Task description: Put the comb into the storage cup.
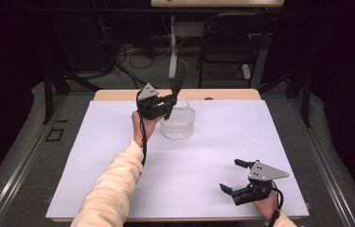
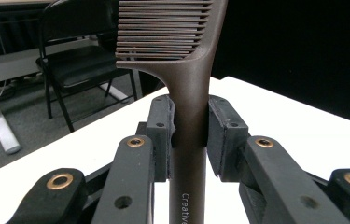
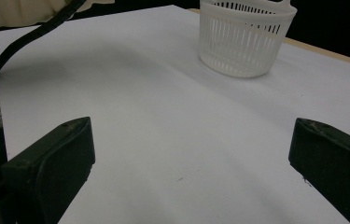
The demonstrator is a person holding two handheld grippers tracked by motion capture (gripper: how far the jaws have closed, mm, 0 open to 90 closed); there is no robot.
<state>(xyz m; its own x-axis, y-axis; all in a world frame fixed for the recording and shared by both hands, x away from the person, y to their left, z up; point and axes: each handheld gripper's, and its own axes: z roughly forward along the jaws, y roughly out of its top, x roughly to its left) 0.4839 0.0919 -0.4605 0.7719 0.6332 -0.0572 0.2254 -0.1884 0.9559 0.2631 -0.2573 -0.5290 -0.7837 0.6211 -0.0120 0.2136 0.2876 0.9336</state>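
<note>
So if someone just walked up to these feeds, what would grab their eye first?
Most likely the dark brown comb, held upright by its handle between the left gripper's fingers, teeth end up, near the table's far edge. Just right of it and below stands a white slotted basket on the white table. The right gripper rests near the front right corner, fingers wide open and holding nothing.

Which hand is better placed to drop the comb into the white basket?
Left. The left tool is already shut on the comb, held upright right beside the white basket. The right tool rests open near the table's front edge, far from the basket.
</note>
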